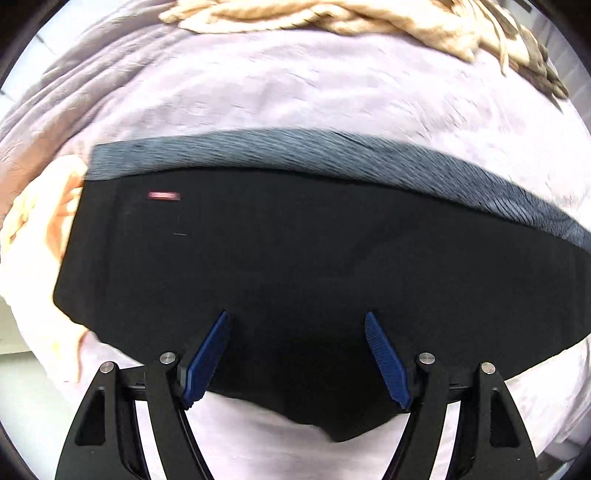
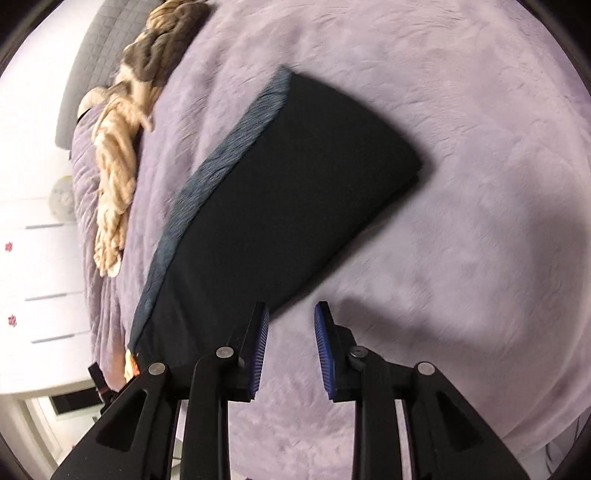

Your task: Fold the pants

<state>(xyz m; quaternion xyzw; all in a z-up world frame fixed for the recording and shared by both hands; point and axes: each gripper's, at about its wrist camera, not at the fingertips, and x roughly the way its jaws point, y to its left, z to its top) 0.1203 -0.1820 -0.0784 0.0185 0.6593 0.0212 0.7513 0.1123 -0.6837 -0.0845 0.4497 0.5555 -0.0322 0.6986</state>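
The black pants [image 1: 295, 266] lie folded flat on a lilac blanket [image 1: 295, 92], with a grey fuzzy lining strip [image 1: 332, 151] showing along the far edge. My left gripper [image 1: 297, 325] is open and empty, its blue pads [image 1: 207, 358] hovering over the near edge of the pants. In the right wrist view the same pants [image 2: 288, 206] lie as a long dark rectangle with the grey strip [image 2: 207, 184] on its left side. My right gripper [image 2: 291, 321] is open and empty, just off the pants' near right corner.
A tan knitted throw [image 1: 332, 14] lies bunched along the far side of the blanket; it also shows in the right wrist view [image 2: 114, 177]. A peach cloth [image 1: 44, 236] lies left of the pants. White drawers [image 2: 37, 277] stand beyond the bed's left edge.
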